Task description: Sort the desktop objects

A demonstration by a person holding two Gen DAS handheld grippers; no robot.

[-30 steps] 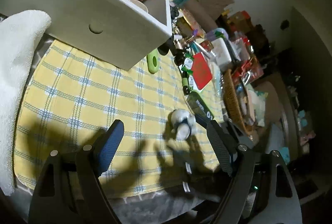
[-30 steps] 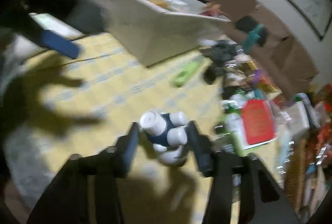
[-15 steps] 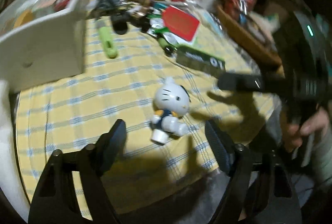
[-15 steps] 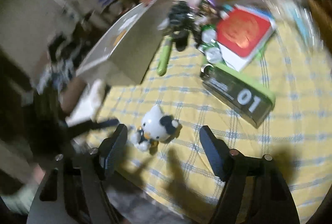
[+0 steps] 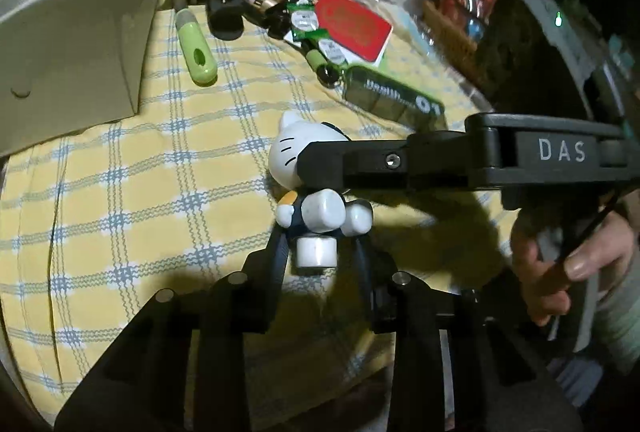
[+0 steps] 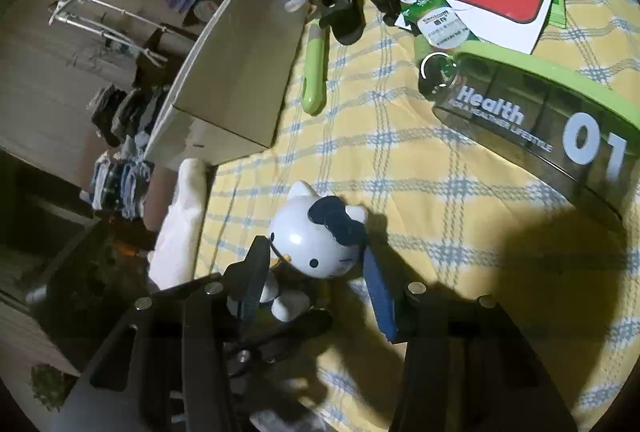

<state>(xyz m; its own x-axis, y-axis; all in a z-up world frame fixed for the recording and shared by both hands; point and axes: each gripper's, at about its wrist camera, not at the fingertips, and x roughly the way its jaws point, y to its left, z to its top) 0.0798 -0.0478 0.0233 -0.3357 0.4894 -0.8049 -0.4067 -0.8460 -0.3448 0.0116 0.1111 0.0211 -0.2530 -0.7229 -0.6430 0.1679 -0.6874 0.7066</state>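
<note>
- The cat figurine [image 5: 308,168] is seen lying on the yellow checked cloth [image 5: 140,192] of the table, near the white box [image 5: 76,44].
- The left hand-held gripper [image 5: 320,244] has just been closing; its fingers are pressed on the figurine's lower body and legs.
- The right hand-held gripper [image 6: 316,264] has just been closing around the figurine's head; contact of both pads cannot be told.
- A green pill case [image 6: 540,116] lies well apart.
</note>
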